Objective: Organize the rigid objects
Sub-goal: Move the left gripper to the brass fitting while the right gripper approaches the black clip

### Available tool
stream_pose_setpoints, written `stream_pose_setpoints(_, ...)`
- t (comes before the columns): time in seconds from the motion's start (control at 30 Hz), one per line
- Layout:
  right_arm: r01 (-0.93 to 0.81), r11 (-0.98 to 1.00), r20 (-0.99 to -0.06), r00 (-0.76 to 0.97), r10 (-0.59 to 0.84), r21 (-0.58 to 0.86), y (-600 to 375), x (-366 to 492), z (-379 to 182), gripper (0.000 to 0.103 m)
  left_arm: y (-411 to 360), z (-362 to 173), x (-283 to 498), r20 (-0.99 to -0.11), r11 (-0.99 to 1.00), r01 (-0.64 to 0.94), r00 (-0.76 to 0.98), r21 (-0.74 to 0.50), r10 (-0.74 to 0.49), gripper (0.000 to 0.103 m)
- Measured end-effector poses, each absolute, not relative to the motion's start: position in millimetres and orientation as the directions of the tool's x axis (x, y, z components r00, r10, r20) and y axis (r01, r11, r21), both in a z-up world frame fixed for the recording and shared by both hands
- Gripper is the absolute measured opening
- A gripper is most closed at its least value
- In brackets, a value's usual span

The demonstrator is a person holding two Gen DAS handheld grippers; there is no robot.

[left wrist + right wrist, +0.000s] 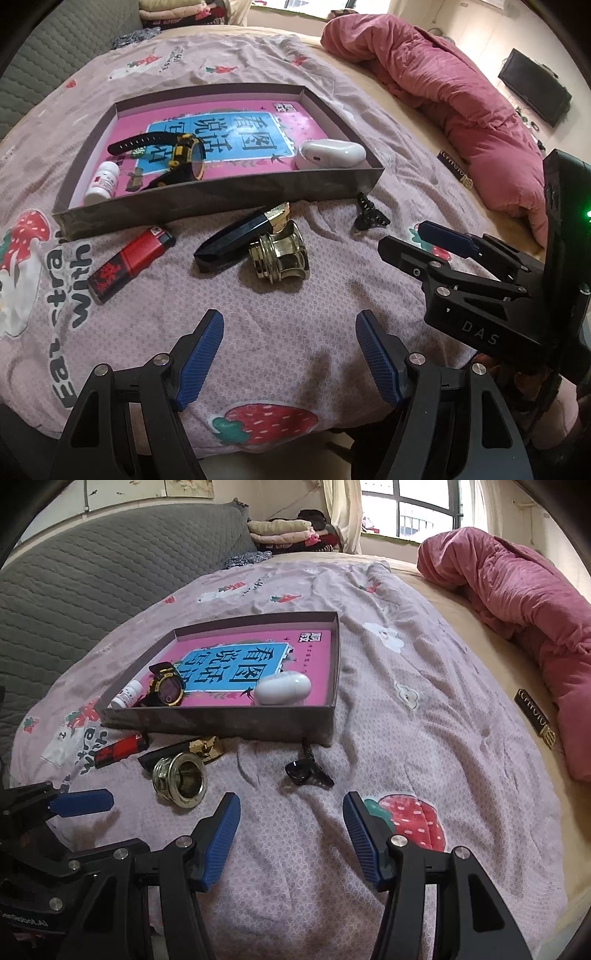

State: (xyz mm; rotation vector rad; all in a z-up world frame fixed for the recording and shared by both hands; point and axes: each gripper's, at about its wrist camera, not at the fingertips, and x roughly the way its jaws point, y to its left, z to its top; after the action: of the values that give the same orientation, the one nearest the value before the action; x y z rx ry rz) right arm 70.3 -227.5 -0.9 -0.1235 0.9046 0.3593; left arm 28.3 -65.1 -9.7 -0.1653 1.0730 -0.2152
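Grippers both gape empty as I hold the left gripper [290, 356] and right gripper [291, 836] above the bed [424, 738], near the brass fitting [280, 253] and black hair clip [308, 770].

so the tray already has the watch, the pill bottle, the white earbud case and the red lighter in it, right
Not quite: the red lighter lies on the bedspread in front of the tray, not in it, as the left wrist view shows. The watch, pill bottle and white earbud case are inside.

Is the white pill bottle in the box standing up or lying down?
Lying down. The white pill bottle rests on its side in the box, in the near left corner, beside the watch.
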Motion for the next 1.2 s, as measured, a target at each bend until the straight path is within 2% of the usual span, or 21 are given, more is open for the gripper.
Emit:
stream_pose_setpoints(0.47, -0.406, 0.914, -0.813, 0.533, 0.237, 0.0, -222.6, 85.4, -14.1, 0.057, -60.2, -25.2, 58.4, -0.863, 0.96, -0.016, 0.442, -0.28, -0.245, 0.075)
stream_pose_setpoints(1.2, -0.471, 0.879, -0.821, 0.529, 0.214, -0.074, -212.2, 114.8, -34.8, 0.057, -64.6, -38.5, 81.9, -0.868, 0.948, -0.075, 0.43, -0.308, -0.248, 0.075)
